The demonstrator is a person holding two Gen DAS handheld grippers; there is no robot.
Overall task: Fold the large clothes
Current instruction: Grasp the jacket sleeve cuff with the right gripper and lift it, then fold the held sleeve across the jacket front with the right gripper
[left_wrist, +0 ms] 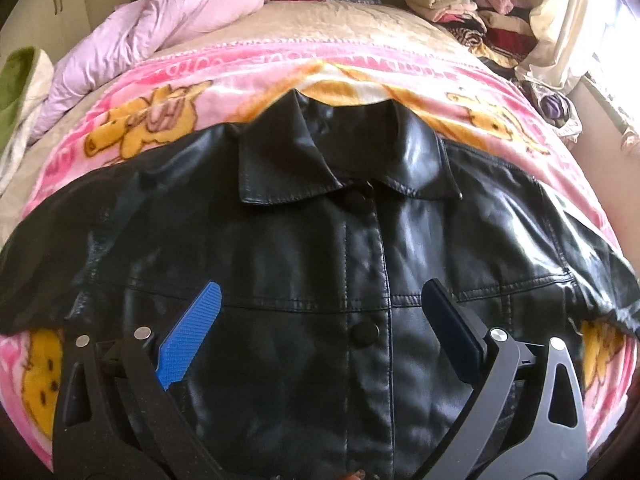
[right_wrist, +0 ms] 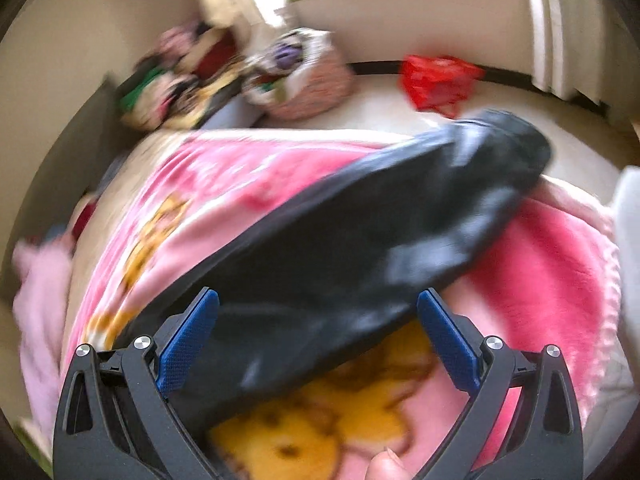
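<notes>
Both pairs of blue-padded fingers stand wide apart and grip nothing. In the left wrist view, the left gripper (left_wrist: 320, 320) hovers low in the frame above the chest of a black leather jacket (left_wrist: 320, 240), its pads either side of the buttoned front placket.

That jacket lies face up and spread flat on a pink cartoon-print blanket (left_wrist: 140, 120) covering a bed, probably laid out this way so it can be folded. Its collar (left_wrist: 344, 160) points to the top of the frame, the hem runs off the bottom, so its long axis is vertical in this view. Sleeves stretch toward the left and right edges.

In the blurred right wrist view, the right gripper (right_wrist: 318, 336) hangs over one sleeve (right_wrist: 400, 220), which runs diagonally from lower left to upper right, its cuff near the bed's edge. The spread jaws sit either side of the sleeve's near part, seemingly ready to grasp it and fold it inward. A fingertip (right_wrist: 386, 466) shows at the bottom edge.

A pile of clothes (left_wrist: 460, 12) sits upper right in the left view.
</notes>
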